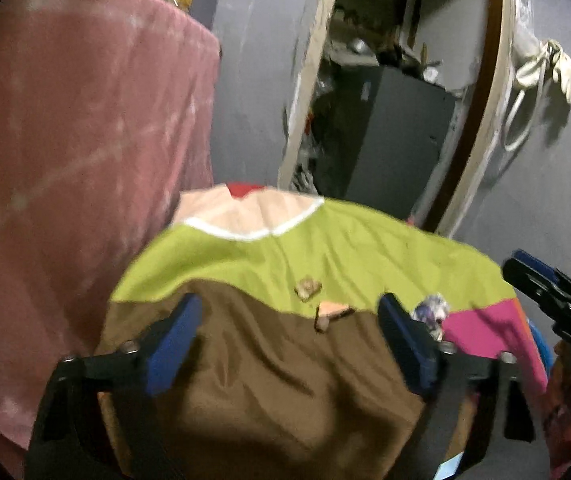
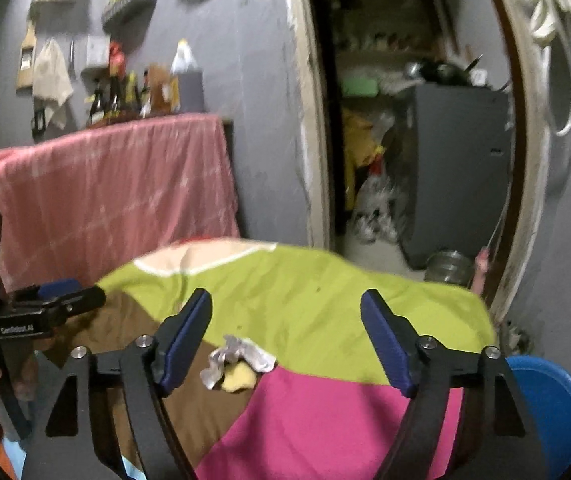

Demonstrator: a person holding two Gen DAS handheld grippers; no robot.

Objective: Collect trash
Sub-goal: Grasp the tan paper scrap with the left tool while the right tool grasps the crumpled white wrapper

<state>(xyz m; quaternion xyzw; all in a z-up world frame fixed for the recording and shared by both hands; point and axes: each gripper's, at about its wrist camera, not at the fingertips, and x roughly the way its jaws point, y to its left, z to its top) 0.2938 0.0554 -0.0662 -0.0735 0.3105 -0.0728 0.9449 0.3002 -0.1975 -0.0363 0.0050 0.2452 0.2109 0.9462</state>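
Looking through the left wrist view first: left tool (image 1: 289, 338) sits low centre, blue pads spread wide, nothing between them. Below it a desk under a patchwork cloth (image 1: 325, 248) with green, brown, pink and peach panels. Trash on the cloth: a small brown scrap (image 1: 308, 289) on the green panel at centre, an orange-brown scrap (image 1: 331, 314) just below it on the green-brown seam, both between the pads in the frame but farther off. A crumpled wrapper (image 1: 431, 312) lies right of centre, partly behind the right-hand pad, at the edge of the pink panel. Right tool (image 1: 557, 296) pokes in at the right edge; its opening can't be judged from here. Pink drape (image 1: 77, 140) fills the left of the frame, open doorway (image 1: 385, 100) upper centre, blurred.

Right wrist view: right tool (image 2: 285, 338) low centre, pads wide apart, holding nothing. The crumpled wrapper (image 2: 231, 356) with a yellow bit (image 2: 239, 378) touching its lower side lies just right of the left-hand pad, where brown, green and pink panels meet on the cloth (image 2: 305, 292). Left tool (image 2: 57, 300) enters at the left edge, seen side-on. Blue tub (image 2: 553, 404) lower right, beside the desk. Pink drape (image 2: 117, 188) at left, bottles (image 2: 117, 96) on top of it, doorway (image 2: 405, 120) upper right.
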